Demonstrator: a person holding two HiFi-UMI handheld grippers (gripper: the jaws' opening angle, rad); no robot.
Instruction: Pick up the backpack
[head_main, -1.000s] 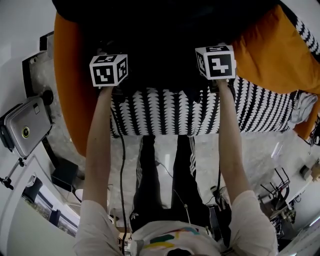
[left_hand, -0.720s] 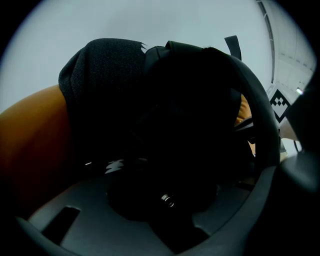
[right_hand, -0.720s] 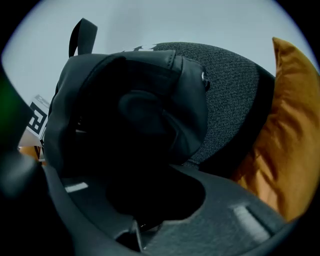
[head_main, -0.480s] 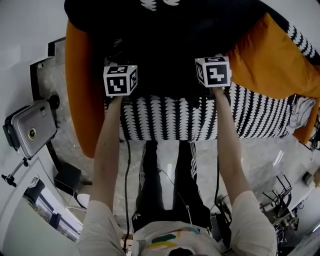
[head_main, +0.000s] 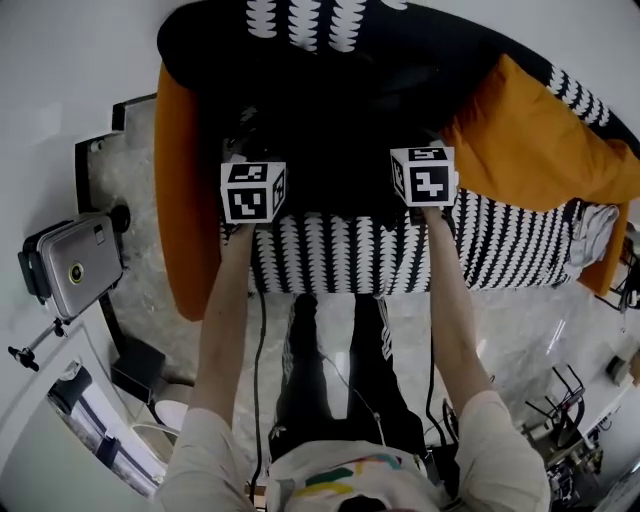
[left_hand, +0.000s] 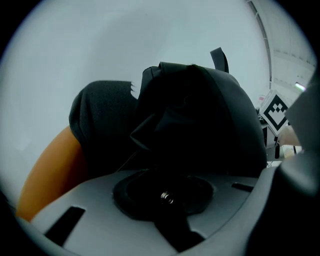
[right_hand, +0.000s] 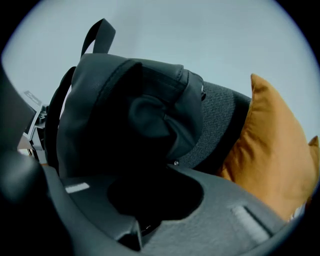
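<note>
The grasp looks made and the lift seems to be the step in hand. The left claw has just been closing and now pinches a fold of the backpack. The right claw has also just been closing and is pressed onto dark fabric of the same bag. The backpack sits directly ahead of both claws and spans the gap between them. It rises in front of each as a slumped black mound.

From these views it cannot be told whether the bag's base has left the patterned cover, which lies below the claws on the person's side.

The next move probably calls for both claws to rise together at an even pace. That would stop the soft shell sagging between them or slipping from one pinch. The grip is on loose skin, not on the carry loop standing above the right claw, so the fabric may stretch before the weight comes up.

The bag is smooth, matte and leather-like, with padded rounded panels and stitched seams. A coarse, dark grey woven cushion sits behind it. A plump orange cushion with a soft cloth face lies right of the right claw. The cover is black with rows of white scallop shapes.
</note>
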